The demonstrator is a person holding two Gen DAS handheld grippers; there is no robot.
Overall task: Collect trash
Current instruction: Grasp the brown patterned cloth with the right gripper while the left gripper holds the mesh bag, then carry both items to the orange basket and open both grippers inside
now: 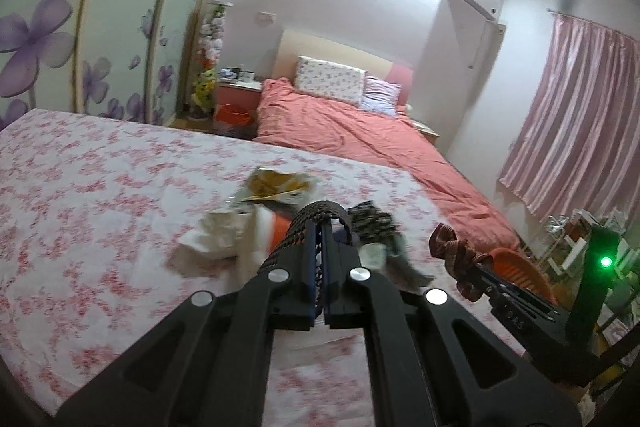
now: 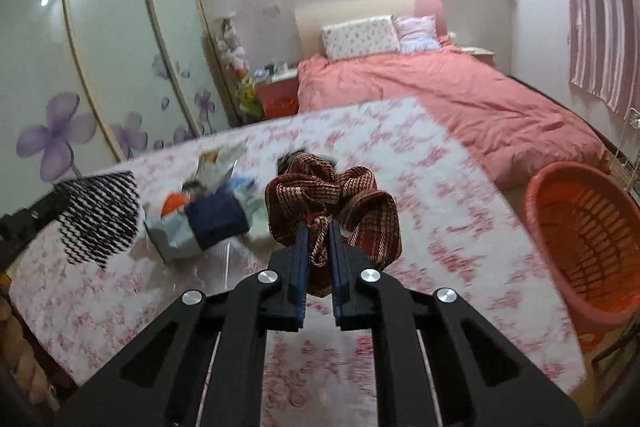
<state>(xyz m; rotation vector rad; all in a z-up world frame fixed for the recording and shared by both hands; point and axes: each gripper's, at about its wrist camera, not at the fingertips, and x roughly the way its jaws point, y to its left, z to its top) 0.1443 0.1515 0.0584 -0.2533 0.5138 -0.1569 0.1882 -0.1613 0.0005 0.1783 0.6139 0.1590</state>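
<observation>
My right gripper is shut on a brown checked scrunchie and holds it above the floral table; it also shows in the left wrist view. My left gripper is shut on a black-and-white patterned band, also seen in the right wrist view. A pile of trash lies on the table: crumpled white paper, a yellow wrapper, an orange piece and a dark blue packet.
An orange plastic basket stands at the table's right edge. The floral tablecloth covers the table. Beyond are a bed with a salmon cover, wardrobe doors at left and pink curtains at right.
</observation>
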